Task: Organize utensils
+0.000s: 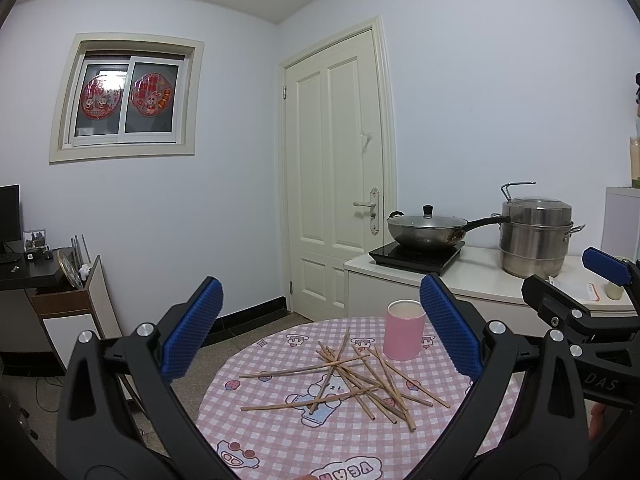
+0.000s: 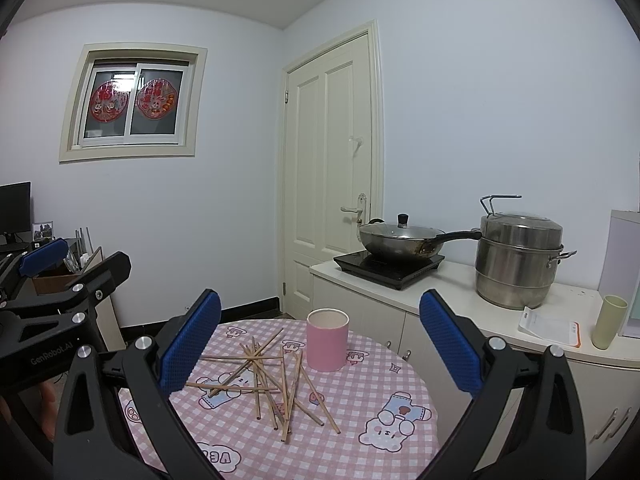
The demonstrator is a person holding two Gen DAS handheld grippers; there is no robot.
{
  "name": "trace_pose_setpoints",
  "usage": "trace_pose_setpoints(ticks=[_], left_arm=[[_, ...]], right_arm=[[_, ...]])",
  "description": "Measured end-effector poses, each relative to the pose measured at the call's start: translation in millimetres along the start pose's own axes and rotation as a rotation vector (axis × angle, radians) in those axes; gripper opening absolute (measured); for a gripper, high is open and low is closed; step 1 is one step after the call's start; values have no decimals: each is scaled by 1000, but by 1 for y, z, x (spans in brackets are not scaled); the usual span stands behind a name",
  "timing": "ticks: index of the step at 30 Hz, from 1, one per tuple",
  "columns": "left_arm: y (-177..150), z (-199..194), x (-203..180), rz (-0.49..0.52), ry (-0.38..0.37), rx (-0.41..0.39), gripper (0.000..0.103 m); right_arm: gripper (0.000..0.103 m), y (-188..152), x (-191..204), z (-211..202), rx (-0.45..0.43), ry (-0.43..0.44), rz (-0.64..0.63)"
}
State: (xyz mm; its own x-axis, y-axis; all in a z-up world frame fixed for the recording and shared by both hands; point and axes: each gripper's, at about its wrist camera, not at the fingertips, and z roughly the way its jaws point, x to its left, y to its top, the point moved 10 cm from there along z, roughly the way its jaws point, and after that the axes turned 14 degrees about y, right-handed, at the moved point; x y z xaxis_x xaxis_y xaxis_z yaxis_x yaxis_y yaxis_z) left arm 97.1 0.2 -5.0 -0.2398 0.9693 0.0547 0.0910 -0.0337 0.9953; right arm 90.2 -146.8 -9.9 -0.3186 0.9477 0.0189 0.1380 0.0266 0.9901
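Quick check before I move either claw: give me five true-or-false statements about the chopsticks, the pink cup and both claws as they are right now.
1. The chopsticks lie scattered in a crossed pile on the checked tablecloth. True.
2. The pink cup lies tipped on its side. False: it stands upright, open end up.
3. Some chopsticks already stand in the pink cup. False: none shows above its rim; all visible ones lie on the cloth.
4. The left claw is open and holds nothing. True.
5. The right claw is shut on a chopstick. False: it is open and empty.
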Motion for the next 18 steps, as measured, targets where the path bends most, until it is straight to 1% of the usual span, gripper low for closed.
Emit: trace_pose_setpoints(ticks=[18], left_arm=[[1, 0, 3, 3, 1, 1, 97]], right_arm=[[96, 0, 1, -1, -1, 0, 1]])
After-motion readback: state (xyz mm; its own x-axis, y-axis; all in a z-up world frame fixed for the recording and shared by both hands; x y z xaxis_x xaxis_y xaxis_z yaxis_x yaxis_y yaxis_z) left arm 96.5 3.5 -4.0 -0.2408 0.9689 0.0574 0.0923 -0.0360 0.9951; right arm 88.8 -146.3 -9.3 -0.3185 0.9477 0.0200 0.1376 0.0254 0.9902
